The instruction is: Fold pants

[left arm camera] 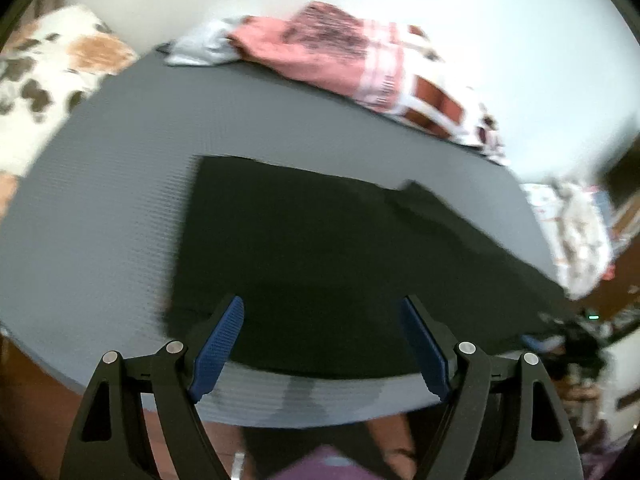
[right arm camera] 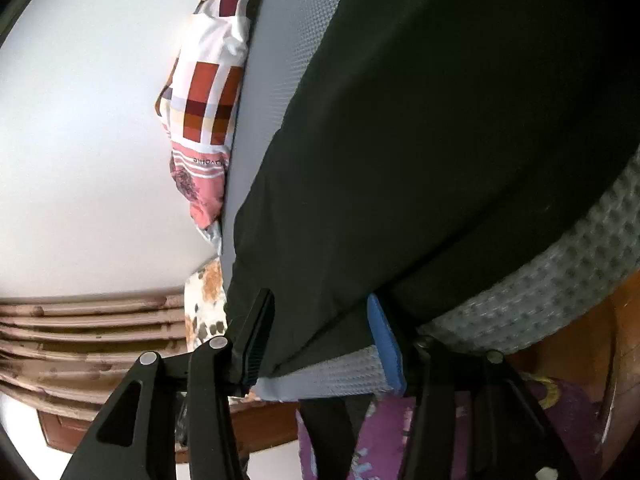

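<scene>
Left tongs (left arm camera: 322,344): apart, above pants (left arm camera: 320,240) near mat (left arm camera: 100,200) front edge.
Right tongs (right arm camera: 320,336): apart, straddling pants' edge.
Risk: pinching one layer only, skewing fold.

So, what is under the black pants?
The pants lie flat on a grey mat, which shows all around them. Whether anything else lies beneath the cloth cannot be seen, because the pants cover that part.

The pants (left arm camera: 320,256) are plain black on a grey textured mat (left arm camera: 120,184). Behind lie a pink printed towel (left arm camera: 332,52), a pale grey cloth (left arm camera: 204,44), and white bedding (right arm camera: 208,92) checked in red, maroon and orange. The left tool (left arm camera: 322,344) has blue ribbed pads (left arm camera: 218,346).
</scene>
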Demonstrator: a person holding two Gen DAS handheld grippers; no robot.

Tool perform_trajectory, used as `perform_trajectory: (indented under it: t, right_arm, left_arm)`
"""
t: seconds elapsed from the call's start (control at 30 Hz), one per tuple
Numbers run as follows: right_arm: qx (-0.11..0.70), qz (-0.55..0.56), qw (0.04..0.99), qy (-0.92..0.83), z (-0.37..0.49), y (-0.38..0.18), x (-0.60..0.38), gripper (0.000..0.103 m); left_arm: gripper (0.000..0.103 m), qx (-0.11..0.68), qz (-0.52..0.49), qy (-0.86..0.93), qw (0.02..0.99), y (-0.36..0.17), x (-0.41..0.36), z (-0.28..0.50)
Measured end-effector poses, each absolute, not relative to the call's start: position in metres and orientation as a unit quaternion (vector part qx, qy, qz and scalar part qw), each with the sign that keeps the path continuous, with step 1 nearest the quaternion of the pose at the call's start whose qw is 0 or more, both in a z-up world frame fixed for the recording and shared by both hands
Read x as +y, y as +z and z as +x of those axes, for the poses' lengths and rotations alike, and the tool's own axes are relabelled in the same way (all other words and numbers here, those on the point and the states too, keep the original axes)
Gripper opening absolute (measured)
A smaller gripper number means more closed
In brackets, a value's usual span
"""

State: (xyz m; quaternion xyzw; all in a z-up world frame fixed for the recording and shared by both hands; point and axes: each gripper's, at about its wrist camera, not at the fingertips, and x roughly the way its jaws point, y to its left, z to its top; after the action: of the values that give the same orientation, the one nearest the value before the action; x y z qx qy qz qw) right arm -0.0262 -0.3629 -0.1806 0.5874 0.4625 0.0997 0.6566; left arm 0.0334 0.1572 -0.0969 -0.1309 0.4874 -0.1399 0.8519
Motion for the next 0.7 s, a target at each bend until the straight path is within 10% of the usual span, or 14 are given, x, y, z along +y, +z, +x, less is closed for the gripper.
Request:
perform_trajectory:
  t: [0.37,0.5,0.7]
  right_arm:
    - [0.449,0.58,0.678,0.046,-0.017,-0.176,-0.345,0.053]
    - [0.482,0.556,0.675,0.05,-0.006,-0.186,-0.335,0.008]
    - [0.476,0.576,0.66,0.074,-0.016,-0.183,-0.341,0.006]
  left_arm:
    - [0.079,0.509,-0.104,-0.213,0.828,-0.118,0.091,0.025]
    - [0.079,0.505,-0.096,-0.213,0.831,-0.12,0.09,0.023]
    - [0.079,0.521,-0.098,-0.197,0.825,-0.129,0.095,0.026]
